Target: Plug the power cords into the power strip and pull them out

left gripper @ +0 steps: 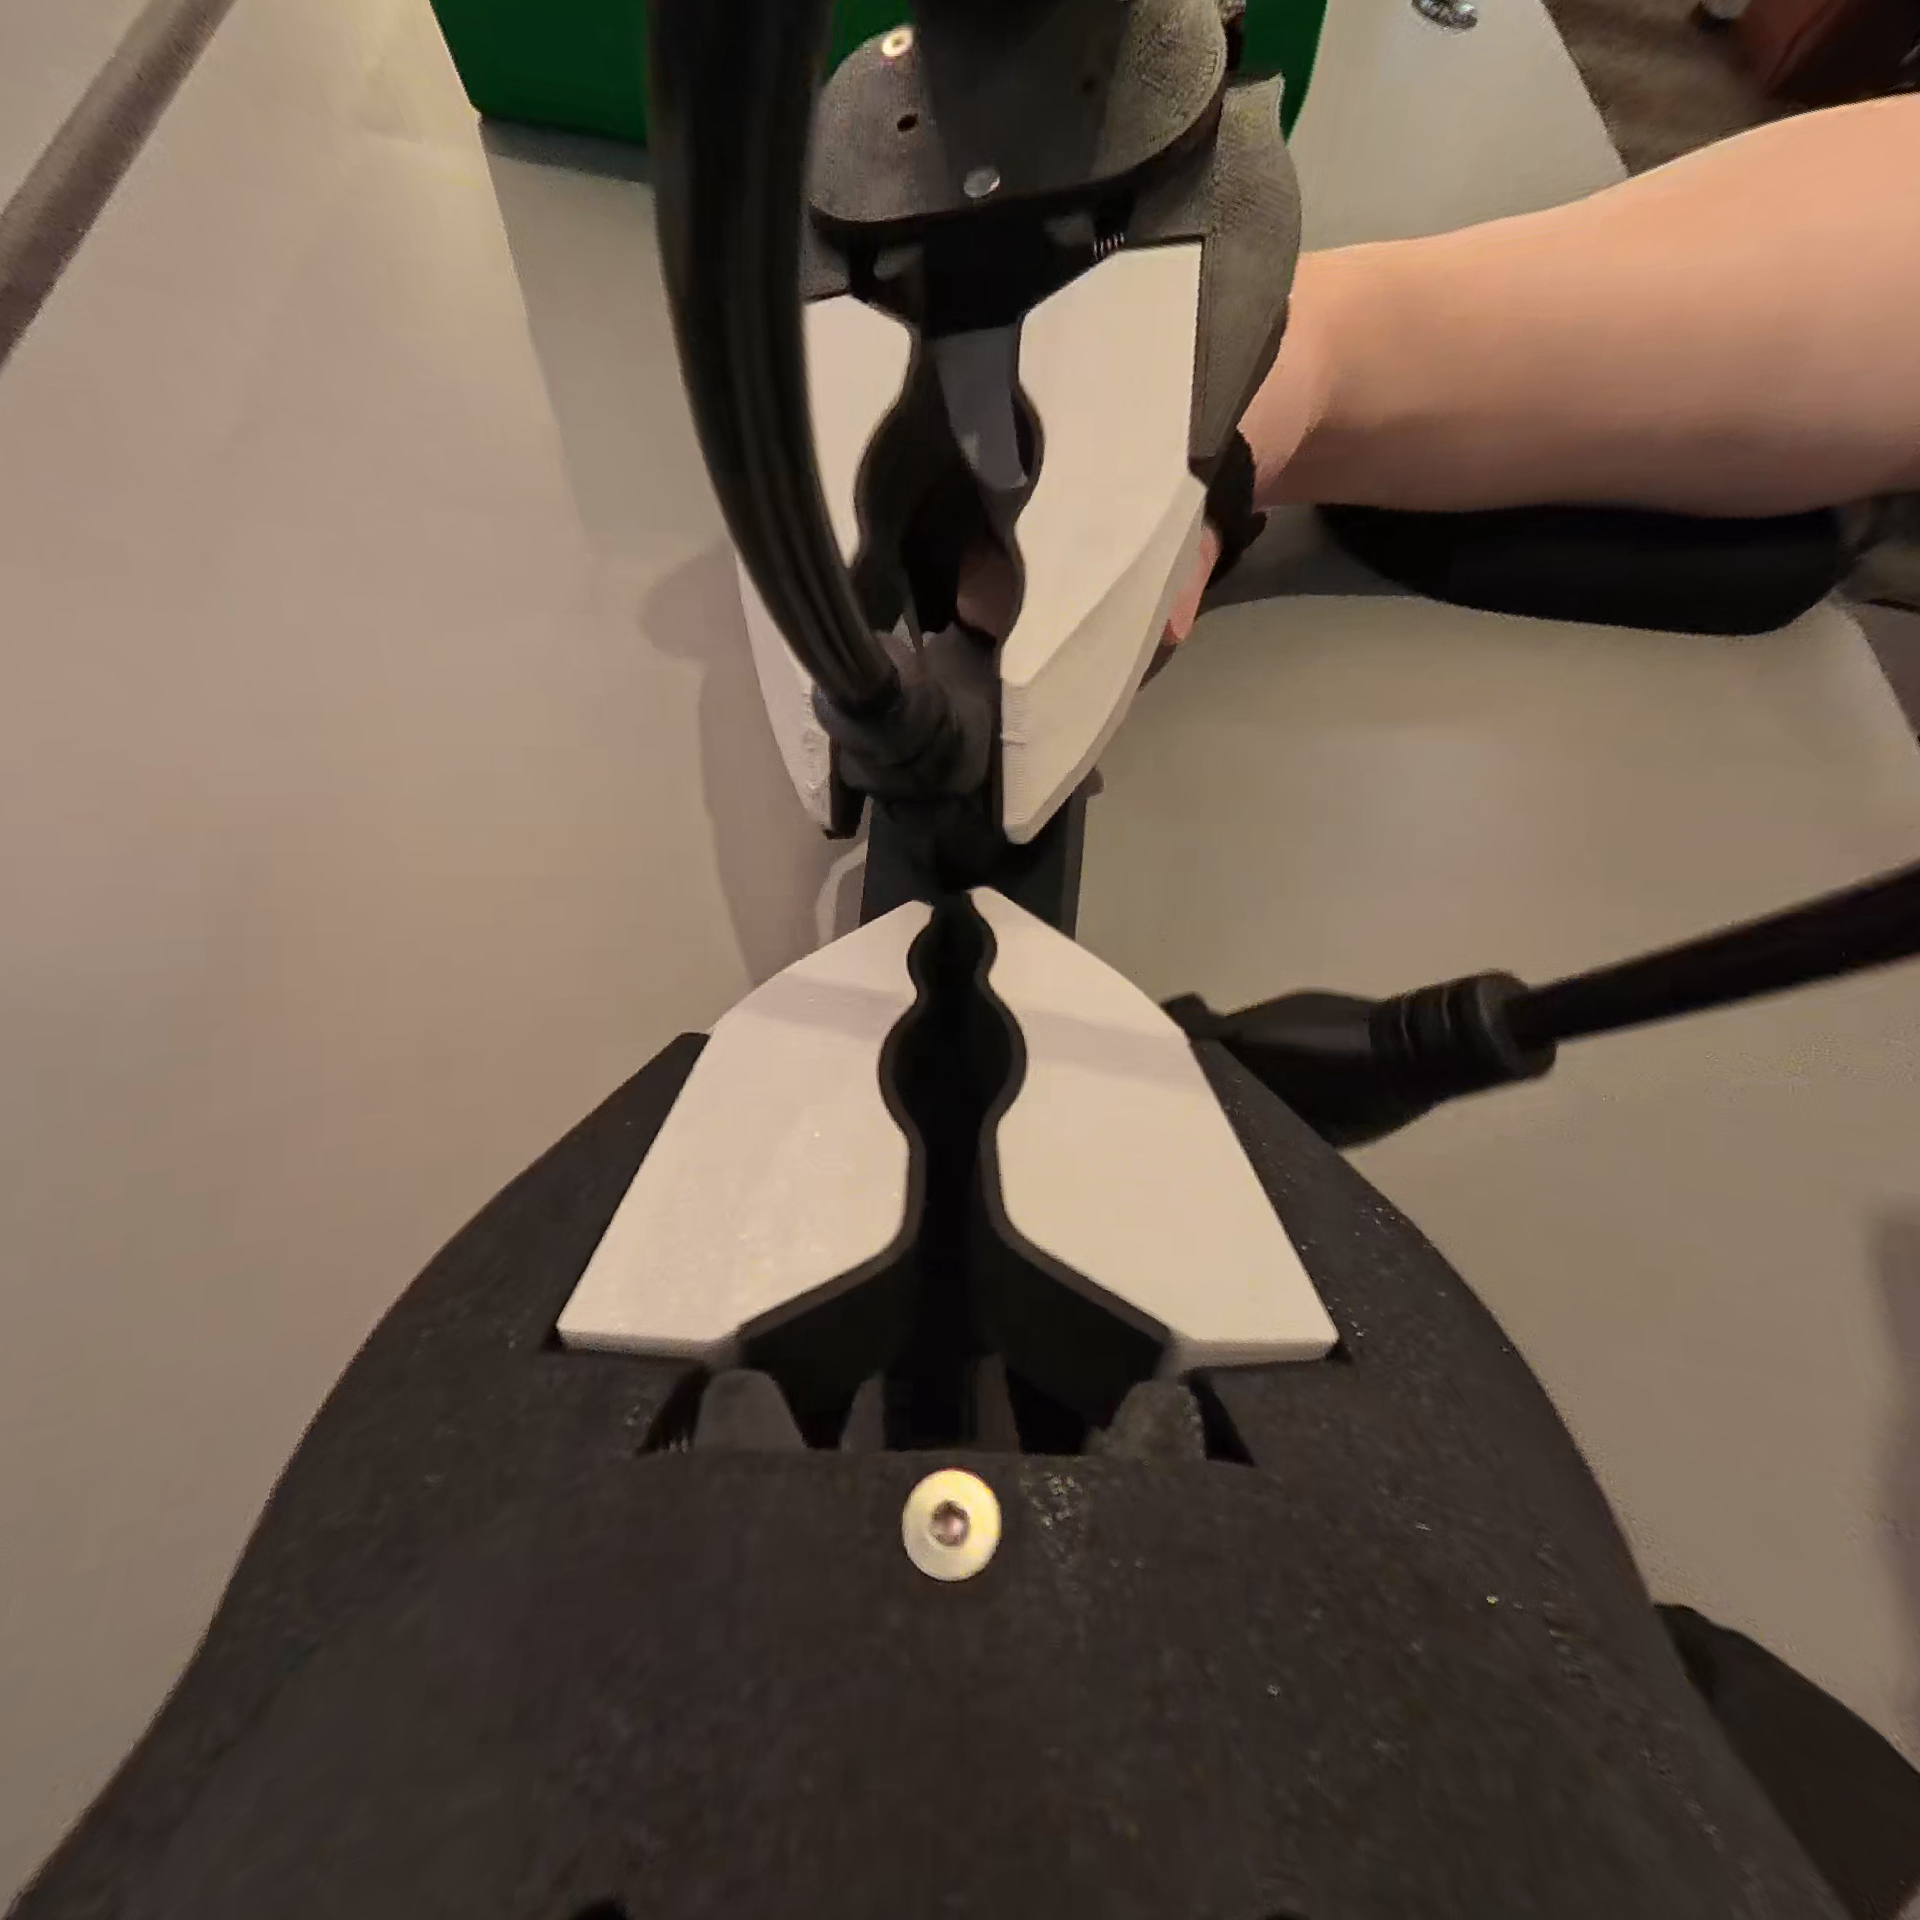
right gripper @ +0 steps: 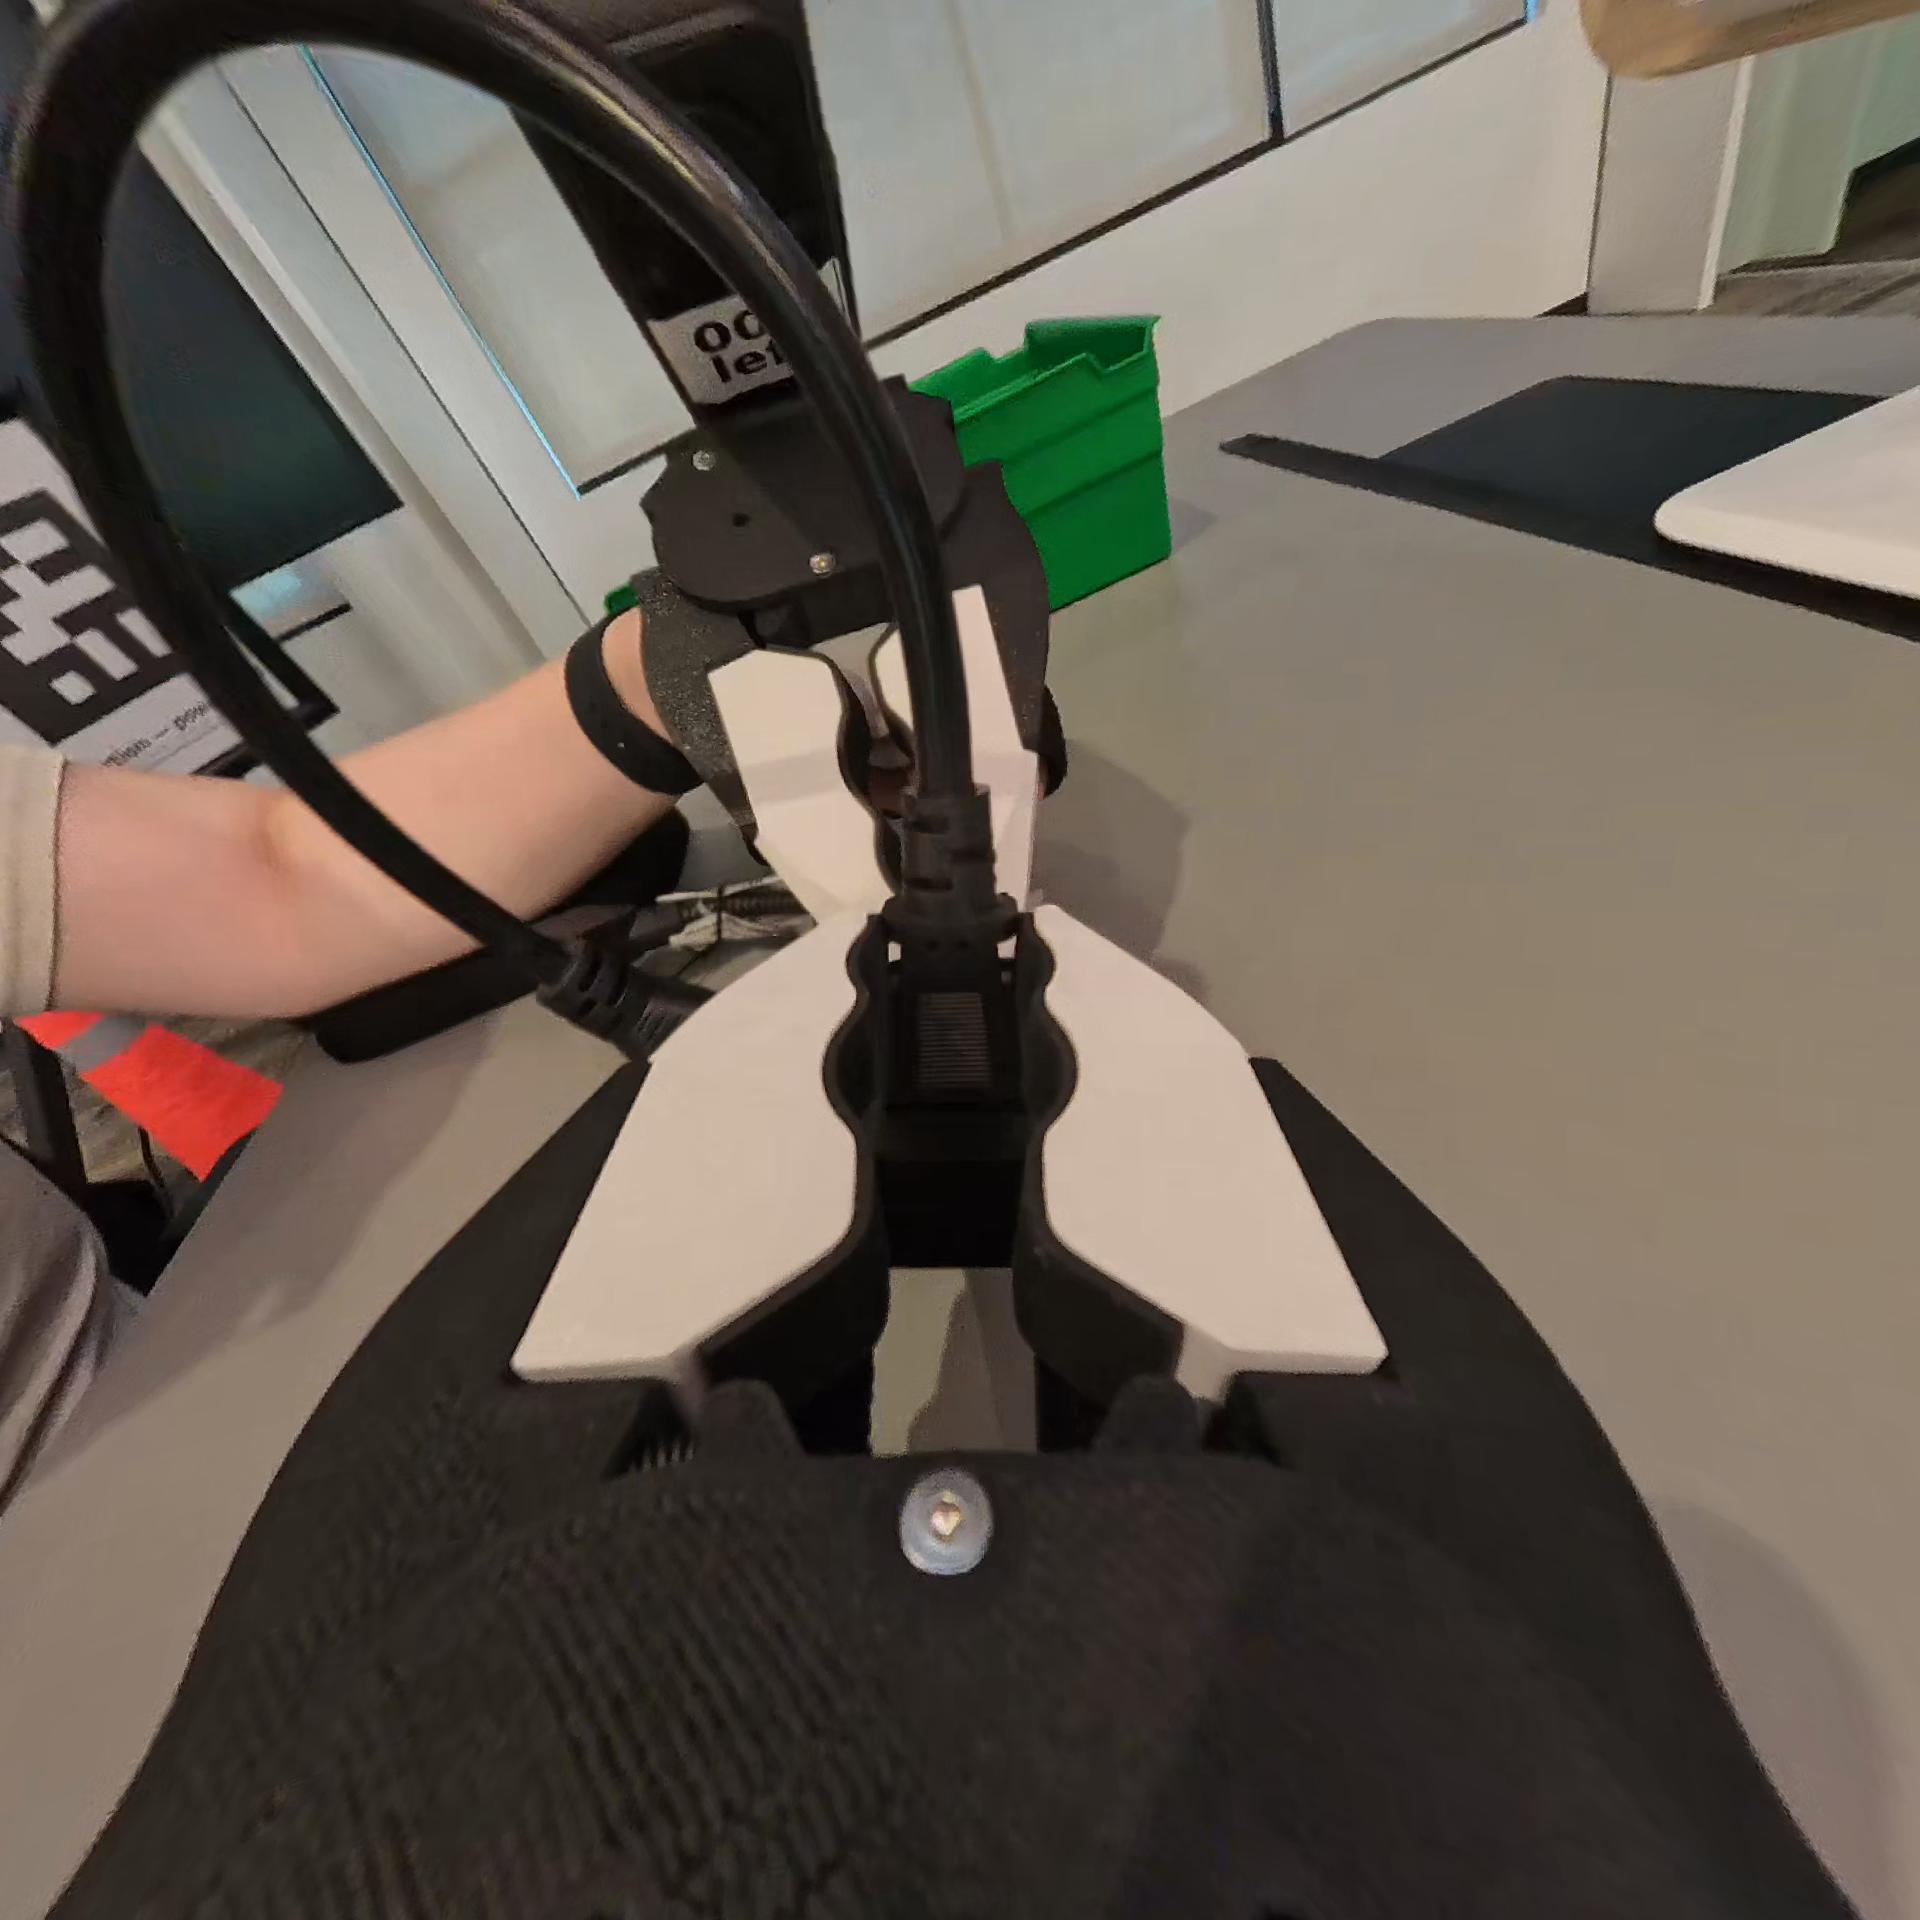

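At 6 o'clock in the left wrist view, the left gripper [left gripper: 951, 909] has its white fingers [left gripper: 790, 1174] drawn together, with only a thin wavy slit between them. Their tips meet a black piece just ahead; I cannot tell whether they pinch it. At 3 o'clock beside them a second black plug [left gripper: 1351, 1039] lies on the grey surface [left gripper: 312, 727], its cable running off toward 2 o'clock.

Just past the left tips, tip to tip with them, the right gripper [right gripper: 951, 935] has its fingers clamped on the sides of a black plug [right gripper: 951, 1039], held above the surface. From that plug the power cord [right gripper: 920, 582] rises toward 12 o'clock, then arcs over to 9 o'clock in the right wrist view.

Farther out, a forearm [left gripper: 1558, 384] rests at 2 o'clock in the left view on a long black pad. I cannot pick out the power strip with certainty. Beyond the grippers, at 12 o'clock in the right view, stands a green bin [right gripper: 1070, 457], and a black mat [right gripper: 1558, 447] lies at 2 o'clock.
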